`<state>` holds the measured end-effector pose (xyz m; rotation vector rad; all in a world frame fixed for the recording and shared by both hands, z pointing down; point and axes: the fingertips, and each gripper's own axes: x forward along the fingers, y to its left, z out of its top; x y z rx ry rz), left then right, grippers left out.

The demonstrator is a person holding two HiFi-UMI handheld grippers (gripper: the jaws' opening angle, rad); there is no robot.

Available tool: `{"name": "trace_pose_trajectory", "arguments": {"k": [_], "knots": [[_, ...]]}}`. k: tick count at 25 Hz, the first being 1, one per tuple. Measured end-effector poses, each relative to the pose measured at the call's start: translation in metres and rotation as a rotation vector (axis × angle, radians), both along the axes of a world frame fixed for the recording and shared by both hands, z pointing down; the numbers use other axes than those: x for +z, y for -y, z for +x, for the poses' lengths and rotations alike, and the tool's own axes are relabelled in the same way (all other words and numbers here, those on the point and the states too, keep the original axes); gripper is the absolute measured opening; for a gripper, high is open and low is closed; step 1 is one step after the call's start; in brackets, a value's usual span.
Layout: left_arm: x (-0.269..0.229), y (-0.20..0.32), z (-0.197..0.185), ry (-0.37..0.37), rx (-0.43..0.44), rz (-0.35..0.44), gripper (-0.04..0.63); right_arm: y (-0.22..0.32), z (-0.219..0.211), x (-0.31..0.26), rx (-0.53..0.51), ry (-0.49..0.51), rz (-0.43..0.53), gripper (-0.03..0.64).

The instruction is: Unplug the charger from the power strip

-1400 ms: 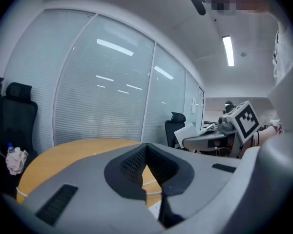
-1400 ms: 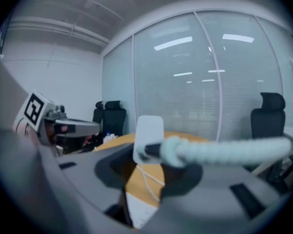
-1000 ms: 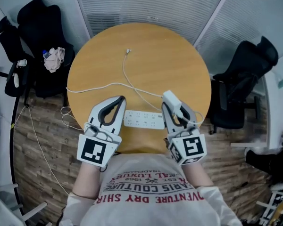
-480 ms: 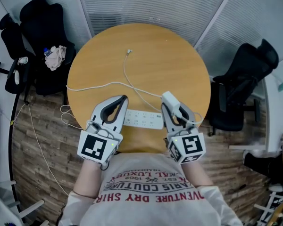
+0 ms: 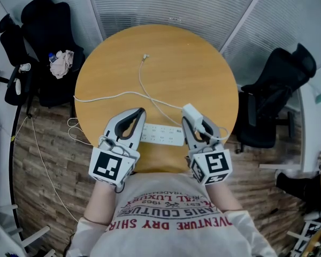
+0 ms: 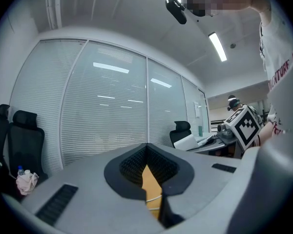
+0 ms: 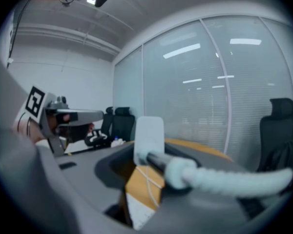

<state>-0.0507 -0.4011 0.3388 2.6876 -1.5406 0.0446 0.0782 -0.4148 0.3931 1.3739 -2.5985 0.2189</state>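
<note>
White charger [image 5: 193, 114] looks already pulled clear of the power strip [image 5: 161, 135], clamped in the right gripper [image 5: 196, 122]. Left gripper [image 5: 137, 113] is closed on nothing beside the strip. I'd guess only setting it down remains.

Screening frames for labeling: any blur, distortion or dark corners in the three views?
Head view: sharp, evenly lit, edges bent a little. Left gripper view: strong fisheye, black corners, jaws in focus. Right gripper view: same fisheye and corners; charger and cable close up are soft.
</note>
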Motion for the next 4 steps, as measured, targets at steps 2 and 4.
{"name": "trace_pose_trajectory", "arguments": {"k": [2,4], "knots": [[0.0012,0.0008,0.0014,0.001,0.002,0.0,0.032,0.0007,0.0005,0.0023,0.001,-0.003,-0.005,0.153],[0.0023,0.0014,0.003,0.003,0.004,-0.001,0.032,0.0014,0.0011,0.0044,0.002,-0.004,-0.008,0.153]]}}
